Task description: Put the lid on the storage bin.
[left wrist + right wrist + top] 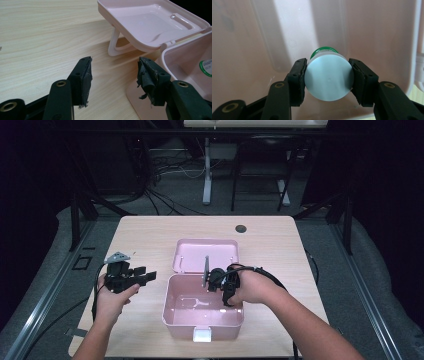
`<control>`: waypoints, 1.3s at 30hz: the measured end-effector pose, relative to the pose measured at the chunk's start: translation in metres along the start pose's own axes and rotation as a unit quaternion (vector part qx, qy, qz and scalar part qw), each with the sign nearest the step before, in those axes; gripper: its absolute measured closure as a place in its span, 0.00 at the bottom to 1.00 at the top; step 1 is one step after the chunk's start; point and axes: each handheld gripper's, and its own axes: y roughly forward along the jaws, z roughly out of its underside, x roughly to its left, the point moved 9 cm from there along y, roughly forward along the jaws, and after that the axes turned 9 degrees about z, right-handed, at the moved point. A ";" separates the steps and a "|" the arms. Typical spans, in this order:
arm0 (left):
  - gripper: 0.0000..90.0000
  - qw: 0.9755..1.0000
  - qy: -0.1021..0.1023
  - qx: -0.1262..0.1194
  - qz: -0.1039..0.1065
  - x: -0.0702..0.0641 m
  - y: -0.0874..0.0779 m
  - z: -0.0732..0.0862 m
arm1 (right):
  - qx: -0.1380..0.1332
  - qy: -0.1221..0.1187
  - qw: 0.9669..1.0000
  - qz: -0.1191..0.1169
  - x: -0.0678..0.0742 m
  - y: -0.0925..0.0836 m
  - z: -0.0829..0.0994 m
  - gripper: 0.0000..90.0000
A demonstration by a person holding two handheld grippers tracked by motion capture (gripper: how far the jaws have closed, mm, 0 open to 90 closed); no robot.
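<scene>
Inside the pink storage box [172,312], my right gripper [328,77] holds a jar by its lid.

On the wooden table [150,232] I see the box with its lid [206,254] flung open behind it; my right gripper's pads clamp both sides of a silver-capped jar [327,76] with a green rim, over the box floor. My left gripper [113,75] hovers gaping and empty just beside the box's outer wall.

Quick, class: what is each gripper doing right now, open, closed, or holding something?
Left gripper: open, empty, beside the pink box.
Right gripper: closed on a silver-capped bottle inside the box.
</scene>
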 end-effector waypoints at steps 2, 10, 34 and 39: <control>0.50 1.000 0.000 0.001 0.000 0.000 0.000 0.000 | -0.002 -0.001 1.000 -0.003 0.001 0.001 -0.001 0.56; 0.50 1.000 0.000 0.001 0.000 0.000 0.000 0.000 | 0.008 -0.012 1.000 -0.007 0.004 0.009 -0.002 0.56; 0.50 1.000 -0.001 0.002 0.001 0.001 0.001 0.001 | 0.025 -0.036 0.999 -0.003 0.013 0.034 -0.003 0.56; 0.50 1.000 -0.001 0.004 0.000 0.001 0.001 0.001 | 0.020 -0.036 0.999 -0.004 0.012 0.035 -0.004 0.56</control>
